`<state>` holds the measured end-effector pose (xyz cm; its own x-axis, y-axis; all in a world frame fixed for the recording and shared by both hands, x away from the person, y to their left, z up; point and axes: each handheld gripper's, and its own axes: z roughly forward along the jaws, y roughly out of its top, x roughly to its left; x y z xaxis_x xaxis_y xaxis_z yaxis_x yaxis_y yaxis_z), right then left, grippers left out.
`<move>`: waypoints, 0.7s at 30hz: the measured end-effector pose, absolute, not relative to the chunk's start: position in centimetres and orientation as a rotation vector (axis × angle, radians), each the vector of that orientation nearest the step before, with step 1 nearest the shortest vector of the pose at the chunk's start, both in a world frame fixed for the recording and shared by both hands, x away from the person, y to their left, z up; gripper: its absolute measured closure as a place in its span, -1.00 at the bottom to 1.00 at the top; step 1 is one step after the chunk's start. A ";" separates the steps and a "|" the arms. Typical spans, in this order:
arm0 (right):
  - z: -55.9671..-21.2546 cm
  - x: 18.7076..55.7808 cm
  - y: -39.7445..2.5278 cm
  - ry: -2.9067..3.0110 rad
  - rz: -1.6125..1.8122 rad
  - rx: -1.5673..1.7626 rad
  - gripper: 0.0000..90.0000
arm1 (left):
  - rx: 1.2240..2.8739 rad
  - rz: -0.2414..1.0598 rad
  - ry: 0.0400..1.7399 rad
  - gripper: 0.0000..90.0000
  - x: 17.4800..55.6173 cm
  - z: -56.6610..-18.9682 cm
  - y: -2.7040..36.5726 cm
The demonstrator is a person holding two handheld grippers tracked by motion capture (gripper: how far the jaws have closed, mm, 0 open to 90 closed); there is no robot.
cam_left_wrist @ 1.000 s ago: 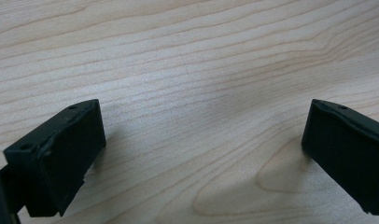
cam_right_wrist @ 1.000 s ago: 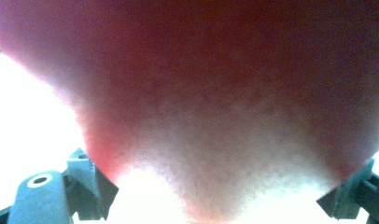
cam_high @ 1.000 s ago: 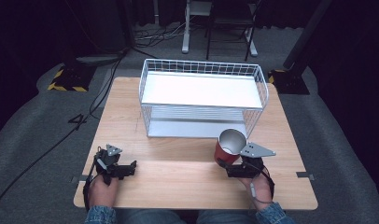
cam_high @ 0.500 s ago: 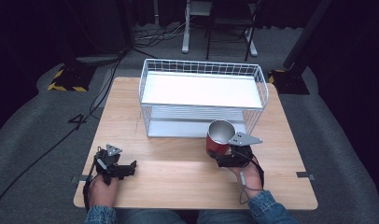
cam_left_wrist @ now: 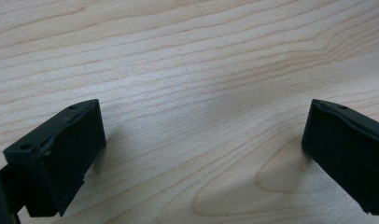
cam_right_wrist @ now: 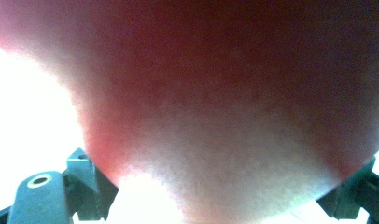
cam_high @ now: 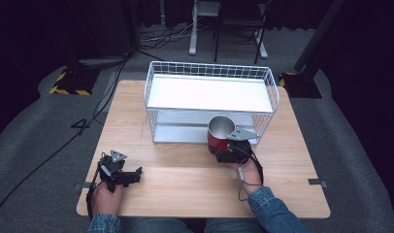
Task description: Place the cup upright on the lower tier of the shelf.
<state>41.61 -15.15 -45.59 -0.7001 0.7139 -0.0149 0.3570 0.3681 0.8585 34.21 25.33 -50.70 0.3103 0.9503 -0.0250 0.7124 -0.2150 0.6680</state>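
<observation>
Worktop (cam_high: 185,194): wooden, carries everything.
Rack (cam_high: 210,92): white wire, at the far edge.
Cup (cam_high: 219,133): red, metal inside, lifted just before the rack's front.
Right claw (cam_high: 223,149): clenched on the cup.
Left claw (cam_high: 133,175): released, near-left corner.

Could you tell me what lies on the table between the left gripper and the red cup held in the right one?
Nothing: the high view shows bare wooden table between the left gripper and the red cup.
</observation>
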 end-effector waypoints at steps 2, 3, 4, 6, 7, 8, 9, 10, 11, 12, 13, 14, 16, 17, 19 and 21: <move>-45.7 42.1 -14.9 2.241 1.263 0.944 -0.61 | 2.003 0.533 1.468 -1.00 34.2 -50.7 25.3; -45.7 42.2 -14.8 2.239 1.261 0.948 -0.61 | 2.003 0.533 1.468 -1.00 34.2 -50.7 25.3; -45.7 42.5 -14.6 2.233 1.260 0.951 -0.61 | 2.003 0.533 1.468 -1.00 34.2 -50.7 25.3; -45.7 43.0 -14.3 2.226 1.262 0.950 -0.61 | 2.003 0.533 1.468 -1.00 34.2 -50.7 25.3; -45.7 43.2 -14.1 2.224 1.259 0.954 -0.61 | 2.003 0.533 1.468 -1.00 34.2 -50.7 25.3; -45.7 43.4 -14.0 2.221 1.258 0.956 -0.61 | 2.000 0.533 1.470 -1.00 34.2 -50.7 25.3; -45.8 43.6 -13.8 2.217 1.255 0.960 -0.62 | 2.000 0.533 1.473 -1.00 34.2 -50.7 25.3; -45.8 43.7 -13.6 2.215 1.254 0.958 -0.62 | 1.999 0.532 1.474 -1.00 34.1 -50.7 25.3; -45.8 43.9 -13.5 2.212 1.255 0.963 -0.62 | 1.998 0.531 1.475 -1.00 34.1 -50.7 25.3; -45.9 44.1 -13.3 2.209 1.252 0.963 -0.62 | 2.002 0.531 1.471 -1.00 34.1 -50.7 25.3; -46.0 44.2 -13.1 2.205 1.249 0.963 -0.62 | 2.001 0.532 1.473 -1.00 34.1 -50.7 25.3; -46.0 44.3 -12.9 2.202 1.246 0.964 -0.62 | 2.000 0.532 1.473 -1.00 34.1 -50.7 25.3; -46.2 44.6 -12.6 2.196 1.241 0.967 -0.62 | 2.000 0.533 1.473 -1.00 34.1 -50.7 25.3; -46.3 44.7 -12.5 2.192 1.239 0.969 -0.62 | 2.000 0.532 1.474 -1.00 34.1 -50.7 25.3; -46.4 45.1 -12.3 2.177 1.237 0.981 -0.62 | 2.000 0.532 1.474 -1.00 34.1 -50.7 25.3; -46.5 45.4 -12.1 2.165 1.242 0.995 -0.62 | 2.000 0.532 1.474 -1.00 34.1 -50.7 25.3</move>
<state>45.41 -12.10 -46.50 -0.6380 0.7695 -0.0286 0.3637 0.3339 0.8696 34.06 25.32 -50.70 0.3060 0.9517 -0.0268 0.7150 -0.2111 0.6665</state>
